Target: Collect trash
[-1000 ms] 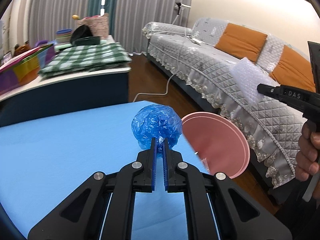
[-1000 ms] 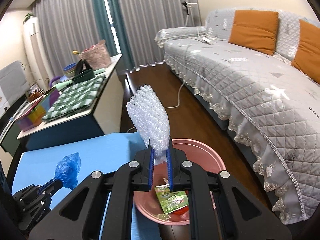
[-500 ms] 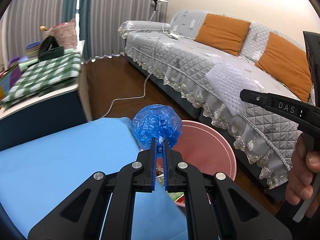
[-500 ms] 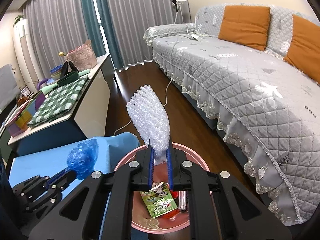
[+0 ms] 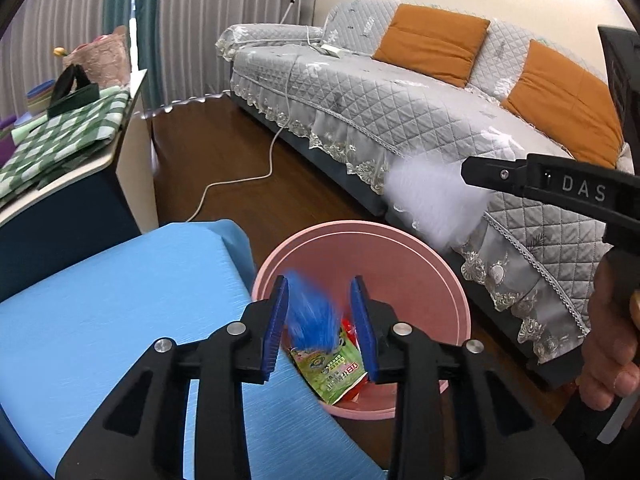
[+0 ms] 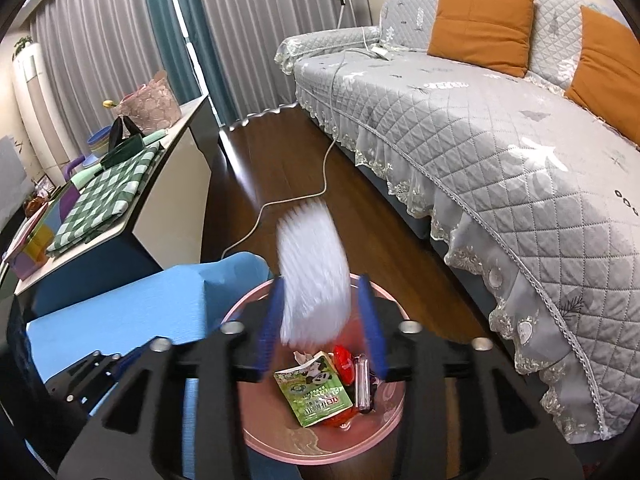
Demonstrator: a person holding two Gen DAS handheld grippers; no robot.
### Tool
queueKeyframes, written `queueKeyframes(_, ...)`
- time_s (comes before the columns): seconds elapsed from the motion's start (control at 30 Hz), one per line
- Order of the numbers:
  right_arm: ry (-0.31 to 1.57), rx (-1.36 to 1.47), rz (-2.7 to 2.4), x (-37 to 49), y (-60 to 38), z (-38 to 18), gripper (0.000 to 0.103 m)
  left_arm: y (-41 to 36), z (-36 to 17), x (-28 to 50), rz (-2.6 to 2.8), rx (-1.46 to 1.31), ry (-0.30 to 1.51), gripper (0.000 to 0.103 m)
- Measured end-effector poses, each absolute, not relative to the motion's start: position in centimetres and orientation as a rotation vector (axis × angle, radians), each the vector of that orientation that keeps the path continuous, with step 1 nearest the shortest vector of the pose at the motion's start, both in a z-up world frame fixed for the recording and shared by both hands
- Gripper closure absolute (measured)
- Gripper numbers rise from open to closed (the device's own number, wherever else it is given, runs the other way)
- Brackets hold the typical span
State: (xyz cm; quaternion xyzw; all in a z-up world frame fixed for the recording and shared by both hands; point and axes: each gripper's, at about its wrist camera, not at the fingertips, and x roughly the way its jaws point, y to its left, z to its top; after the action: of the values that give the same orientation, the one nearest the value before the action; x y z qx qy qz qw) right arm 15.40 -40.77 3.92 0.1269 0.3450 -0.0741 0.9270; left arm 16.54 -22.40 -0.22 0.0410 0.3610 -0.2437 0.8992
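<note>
Both tongs released over pink bin (image 5: 448, 276). Left gripper (image 5: 320, 322) wide, blue bag (image 5: 314, 314) dropping. Right gripper (image 6: 322, 326) wide, bubble wrap (image 6: 314, 272) dropping, blurry. Wrap light, maybe misses far rim, lands on floor.

— What's under your left hand-held gripper (image 5: 323, 330)?
— The pink bin (image 5: 448, 280) mouth, open from above. Its fingers stand spread, with a blurred blue bag (image 5: 314, 320) loose in the gap between them.
— And your right hand-held gripper (image 6: 322, 326)?
— Also over the bin (image 6: 256, 436), fingers apart, a blurred white bubble wrap (image 6: 314, 272) in the gap.
— What hems you in?
— The blue counter (image 5: 120, 300) edge touches the bin on your left; the sofa (image 5: 400, 108) skirt stands near on the right. Bare wood floor (image 5: 240, 152) runs between them.
</note>
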Motion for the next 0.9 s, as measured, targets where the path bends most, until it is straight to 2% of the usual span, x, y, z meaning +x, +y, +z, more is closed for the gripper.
queueKeyframes(0.2, 0.703, 0.257, -0.158, 15.0, -40.7, 4.2, 0.033, -20.0, 1.1, 15.7, -0.474, 0.059, 0.727, 0.069)
queueKeyframes(0.37, 0.672, 0.244, -0.159, 14.2, -40.1, 5.0, 0.023, -17.5, 2.7, 13.7, -0.447, 0.05, 0.696, 0.054)
queueKeyframes(0.43, 0.642, 0.237, -0.153, 13.6, -39.3, 5.8, 0.021, -16.0, 3.6, 12.6, -0.428, 0.044, 0.681, 0.042)
queueKeyframes(0.63, 0.518, 0.183, -0.098, 10.9, -36.1, 10.0, 0.014, -11.0, 5.8, 9.3, -0.376, -0.033, 0.651, 0.02)
queueKeyframes(0.77, 0.476, 0.176, -0.075, 8.4, -33.7, 12.0, 0.005, -8.0, 7.0, 6.9, -0.316, -0.07, 0.629, 0.016)
queueKeyframes(0.9, 0.474, 0.164, -0.035, 5.7, -31.4, 12.2, 0.005, -5.6, 7.4, 3.3, -0.248, -0.07, 0.576, 0.011)
